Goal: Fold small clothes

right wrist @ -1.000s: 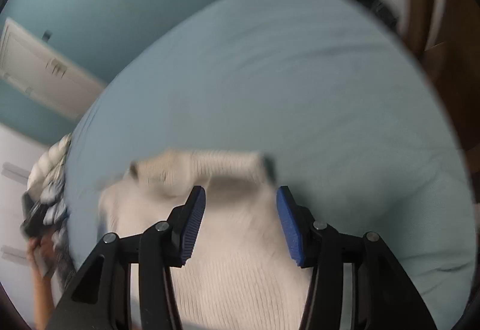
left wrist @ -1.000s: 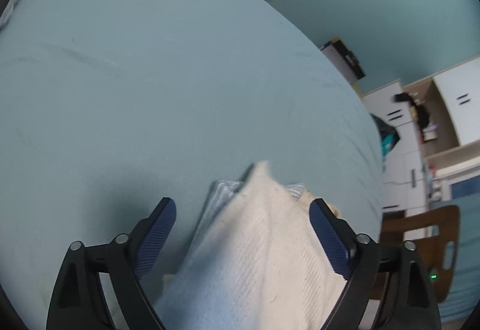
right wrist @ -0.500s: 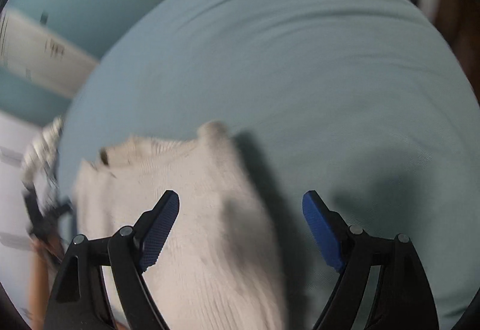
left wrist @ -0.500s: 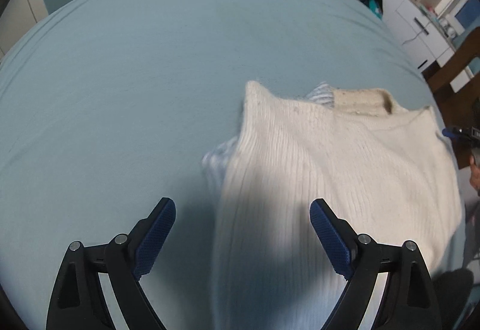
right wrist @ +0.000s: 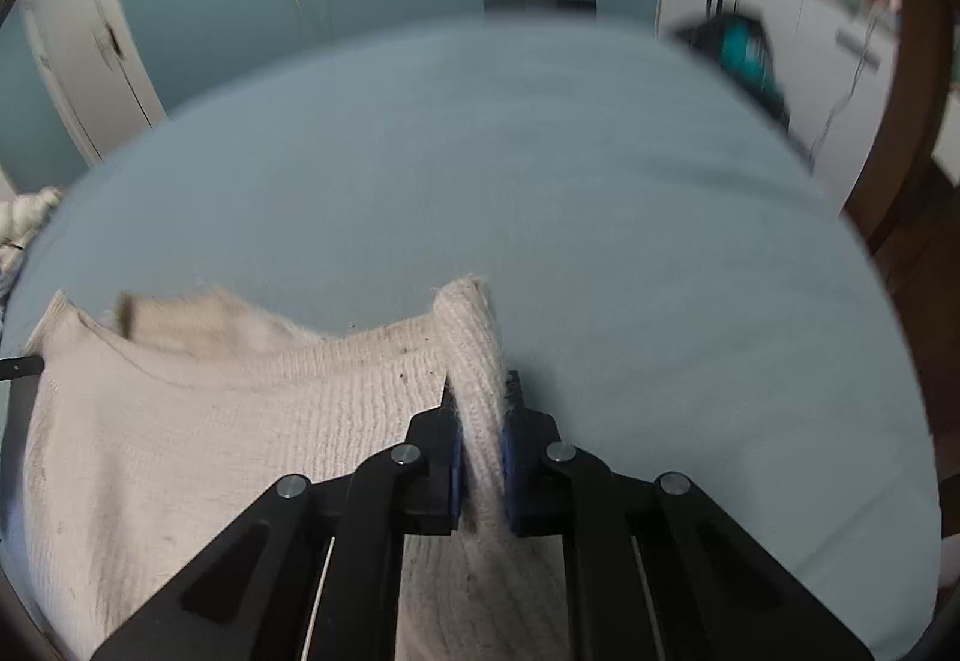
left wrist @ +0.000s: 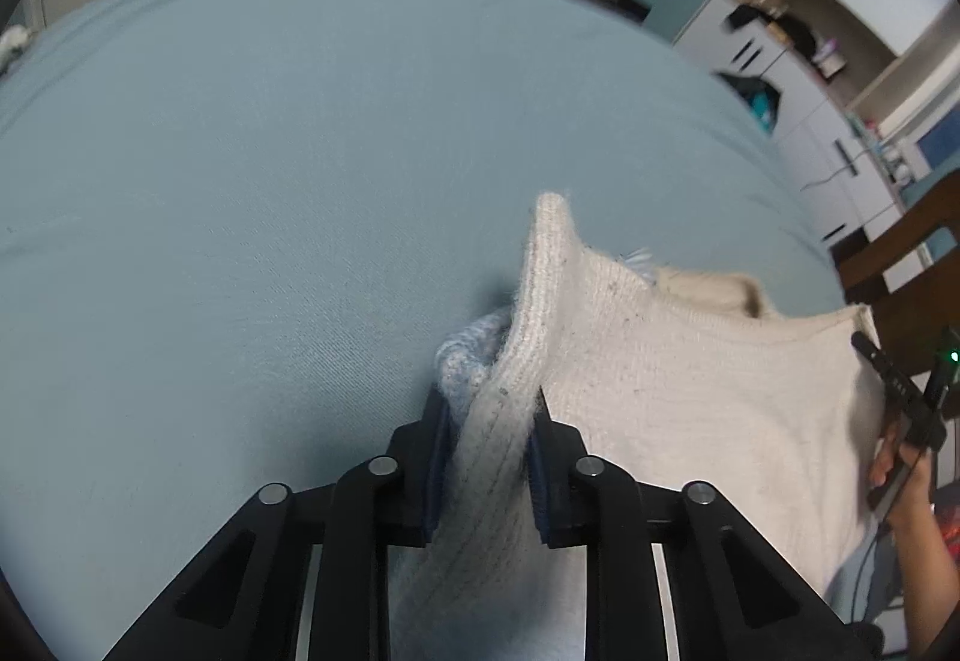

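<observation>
Fingers (left wrist: pixel 435 457) of your left gripper (left wrist: pixel 489 421) are pressed together on a bunched ridge of the cream knit sweater (left wrist: pixel 690 397), seen through the left wrist camera. A bit of pale blue knit (left wrist: pixel 465 355) is caught in the same pinch, on the left side of the ridge. From the grip, the sweater spreads out to the right over the light blue bed sheet (left wrist: pixel 270 181), with its neckline toward the far edge. At the right edge of this view your right hand (left wrist: pixel 906 475) holds the other gripper's black handle at the sweater's far side; a small green light glows on it. Beyond the bed stand white cabinets (left wrist: pixel 798 84) with dark items on an open shelf, and a brown wooden chair (left wrist: pixel 900 247). No writing or brand can be read here.

Through the right wrist camera, the fingers (right wrist: pixel 450 451) of your right gripper (right wrist: pixel 480 433) are clamped on a raised fold of the same cream sweater (right wrist: pixel 210 421), at its right shoulder. The rest of the garment lies flat to the left on the sheet (right wrist: pixel 660 271), collar toward the far edge. The background is blurred: a teal wall, a white door (right wrist: pixel 84 54) at left, white cabinets at right. No label is legible.
</observation>
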Action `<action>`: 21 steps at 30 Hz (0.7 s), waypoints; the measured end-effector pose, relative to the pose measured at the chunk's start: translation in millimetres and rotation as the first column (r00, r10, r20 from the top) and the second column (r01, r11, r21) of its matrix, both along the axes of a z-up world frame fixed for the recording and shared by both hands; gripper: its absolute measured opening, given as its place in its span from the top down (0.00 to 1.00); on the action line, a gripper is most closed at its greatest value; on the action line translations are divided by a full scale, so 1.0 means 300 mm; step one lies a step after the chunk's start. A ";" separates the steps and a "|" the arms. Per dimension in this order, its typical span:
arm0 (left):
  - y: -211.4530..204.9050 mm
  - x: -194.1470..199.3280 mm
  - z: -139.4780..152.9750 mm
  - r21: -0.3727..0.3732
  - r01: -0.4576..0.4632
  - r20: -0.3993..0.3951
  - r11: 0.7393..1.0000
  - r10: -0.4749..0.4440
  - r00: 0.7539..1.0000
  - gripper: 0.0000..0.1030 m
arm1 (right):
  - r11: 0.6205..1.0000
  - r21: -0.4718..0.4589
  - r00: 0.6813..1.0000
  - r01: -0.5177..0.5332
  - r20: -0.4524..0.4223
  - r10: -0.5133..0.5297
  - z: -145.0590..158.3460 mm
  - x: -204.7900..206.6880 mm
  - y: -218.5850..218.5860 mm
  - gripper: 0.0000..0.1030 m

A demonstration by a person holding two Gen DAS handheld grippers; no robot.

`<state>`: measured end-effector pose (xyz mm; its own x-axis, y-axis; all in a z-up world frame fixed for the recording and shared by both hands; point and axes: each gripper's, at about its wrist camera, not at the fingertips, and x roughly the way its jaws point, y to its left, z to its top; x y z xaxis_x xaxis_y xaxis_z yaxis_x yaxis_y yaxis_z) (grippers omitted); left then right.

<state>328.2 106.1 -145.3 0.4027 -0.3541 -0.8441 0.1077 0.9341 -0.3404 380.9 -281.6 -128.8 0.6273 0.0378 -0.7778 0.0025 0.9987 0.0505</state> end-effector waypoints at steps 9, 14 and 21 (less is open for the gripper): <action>0.089 0.027 0.081 -0.159 -0.135 -0.046 0.978 0.129 0.991 0.81 | 0.998 0.061 0.962 -0.008 0.272 -0.009 0.226 -0.028 0.139 0.95; 0.147 -0.020 -0.068 -0.134 -0.297 -0.187 0.945 0.270 0.944 0.80 | 0.999 0.037 0.965 0.003 0.262 -0.012 0.168 0.012 0.099 0.95; 0.162 -0.032 -0.017 -0.128 -0.182 -0.089 0.975 0.171 0.981 0.80 | 1.000 0.010 0.975 -0.019 0.222 0.017 0.122 -0.038 0.015 0.95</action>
